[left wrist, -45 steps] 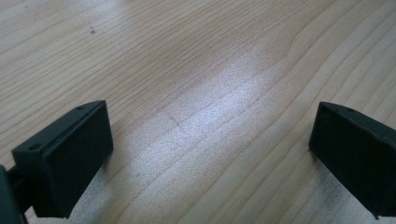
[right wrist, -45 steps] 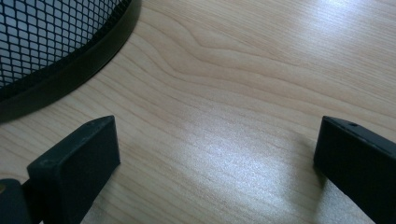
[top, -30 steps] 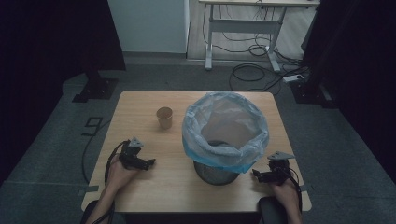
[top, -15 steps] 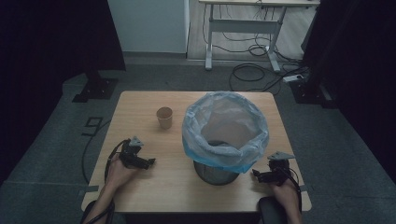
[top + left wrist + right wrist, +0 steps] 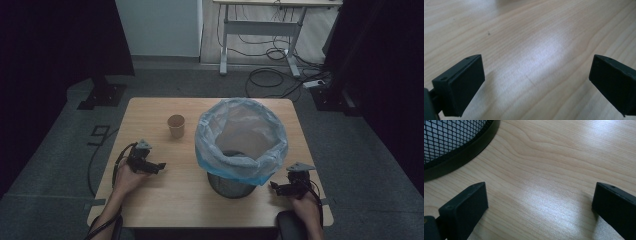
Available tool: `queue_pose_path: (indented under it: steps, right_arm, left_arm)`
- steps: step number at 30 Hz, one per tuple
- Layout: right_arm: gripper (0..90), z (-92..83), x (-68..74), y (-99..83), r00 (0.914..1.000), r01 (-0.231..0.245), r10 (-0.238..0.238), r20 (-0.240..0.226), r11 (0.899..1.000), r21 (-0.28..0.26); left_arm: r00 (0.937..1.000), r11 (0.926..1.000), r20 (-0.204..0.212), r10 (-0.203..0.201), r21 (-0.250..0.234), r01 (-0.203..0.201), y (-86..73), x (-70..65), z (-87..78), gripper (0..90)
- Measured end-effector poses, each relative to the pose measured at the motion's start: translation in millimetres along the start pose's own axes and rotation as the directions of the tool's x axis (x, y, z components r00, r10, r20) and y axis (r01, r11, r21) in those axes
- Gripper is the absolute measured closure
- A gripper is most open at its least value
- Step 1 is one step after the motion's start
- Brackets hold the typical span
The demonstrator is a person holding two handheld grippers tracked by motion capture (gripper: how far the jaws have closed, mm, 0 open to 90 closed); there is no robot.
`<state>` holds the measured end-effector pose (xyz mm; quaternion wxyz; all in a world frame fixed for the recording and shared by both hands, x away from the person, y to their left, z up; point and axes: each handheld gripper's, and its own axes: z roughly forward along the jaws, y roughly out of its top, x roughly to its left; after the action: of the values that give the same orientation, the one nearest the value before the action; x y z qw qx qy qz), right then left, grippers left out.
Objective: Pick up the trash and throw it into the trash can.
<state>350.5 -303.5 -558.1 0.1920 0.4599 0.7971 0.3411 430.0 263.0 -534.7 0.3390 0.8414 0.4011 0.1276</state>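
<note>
Landmark: mesh bin (image 5: 231,184) lined with blue bag (image 5: 241,137), on table (image 5: 190,200).
Cup (image 5: 176,125): left of bin, untouched.
Left gripper (image 5: 156,165): wide, empty.
Right gripper (image 5: 276,187): wide, empty, beside bin base.
Progress: apparently nothing begun.

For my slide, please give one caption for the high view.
Two hand-held grippers, left and right, rest open beside a bag-lined mesh bin and a paper cup.

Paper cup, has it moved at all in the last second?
No. In the high view the paper cup stands at the same spot on the table, left of the mesh bin and apart from it, as before.
</note>
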Motion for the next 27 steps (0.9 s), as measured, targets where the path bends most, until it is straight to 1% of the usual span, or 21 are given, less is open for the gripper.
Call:
queue_pose_path:
  steps: [1,2,3,6,7,8,14,15,16,17,18,21,22,23,25,26,27]
  right_arm:
    - [0.0,0.0,0.0,0.0,1.0,0.0,0.0,0.0,1.0,0.0]
    - [0.0,0.0,0.2,0.0,1.0,-0.002,0.002,0.0,1.0,0.0]
    - [0.0,0.0,0.2,0.0,1.0,-0.002,0.002,0.0,1.0,0.0]
    - [0.0,-0.1,0.5,-0.1,1.0,-0.003,0.003,0.001,1.0,0.0]
    - [0.0,-0.1,0.5,-0.1,1.0,-0.003,0.003,0.001,1.0,0.0]
    - [0.0,-0.1,0.4,-0.1,1.0,-0.002,0.002,0.002,1.0,0.0]
    - [0.0,-0.1,0.5,-0.1,1.0,-0.003,0.003,0.001,1.0,0.0]
    - [0.0,-0.1,0.5,-0.1,1.0,-0.003,0.003,0.001,1.0,0.0]
    - [0.0,0.0,0.3,-0.1,1.0,0.0,0.0,0.003,1.0,0.001]
    - [0.0,0.0,0.3,-0.1,1.0,0.0,0.0,0.003,1.0,0.001]
    - [0.0,0.0,0.3,-0.1,1.0,0.0,0.0,0.003,1.0,0.001]
    - [0.0,-0.1,0.3,-0.1,1.0,0.0,0.0,0.003,1.0,0.002]
    - [0.0,-0.1,0.3,-0.1,1.0,0.0,0.0,0.003,1.0,0.002]
    - [0.0,-0.1,0.3,-0.1,1.0,0.0,0.0,0.003,1.0,0.002]
    - [0.0,-0.1,0.3,-0.1,1.0,0.0,0.0,0.004,1.0,0.002]
    - [0.0,-0.1,0.3,-0.1,1.0,0.0,0.0,0.003,1.0,0.002]
    - [0.0,-0.1,0.3,-0.1,1.0,0.0,0.0,0.003,1.0,0.002]
  left_arm:
    - [1.0,1.0,0.0,0.0,0.0,0.0,0.0,0.0,0.0,0.1]
    - [0.9999,1.0,0.01,-0.006,-0.006,0.006,3.7,1.4,1.8,0.1]
    - [0.9999,1.0,0.01,-0.006,-0.006,0.006,3.7,1.4,1.8,0.1]
    - [0.9997,0.9998,0.016,-0.016,-0.013,0.016,12.4,3.7,5.4,0.1]
    - [0.9997,0.9998,0.016,-0.016,-0.013,0.016,12.4,3.7,5.4,0.1]
    - [0.9998,0.9999,0.015,-0.009,-0.013,0.009,17.5,4.6,6.6,0.1]
    - [0.9999,0.9999,0.001,0.015,-0.006,-0.015,34.7,8.7,9.4,0.2]
    - [0.9999,0.9999,0.001,0.015,-0.006,-0.015,34.7,8.7,9.4,0.2]
    - [0.9999,0.9998,-0.003,0.016,-0.01,-0.016,40.9,10.2,10.5,0.2]
    - [0.9999,0.9998,-0.003,0.016,-0.01,-0.016,40.9,10.2,10.5,0.2]
    - [0.9999,0.9998,0.0,0.014,-0.015,-0.014,47.4,11.5,12.0,0.1]
    - [0.9997,0.9996,-0.005,0.024,-0.014,-0.025,57.7,12.8,14.8,0.1]
    - [0.9997,0.9996,-0.005,0.024,-0.014,-0.025,57.7,12.8,14.8,0.1]
    - [0.9997,0.9996,0.0,0.024,-0.017,-0.024,64.8,13.9,17.1,0.0]
    - [0.9997,0.9995,0.001,0.025,-0.021,-0.025,71.3,14.6,20.0,0.0]
    - [0.9997,0.9995,0.001,0.025,-0.021,-0.025,71.3,14.6,20.0,0.0]
    - [0.9995,0.9994,0.0,0.03,-0.018,-0.03,77.3,14.9,22.6,0.0]
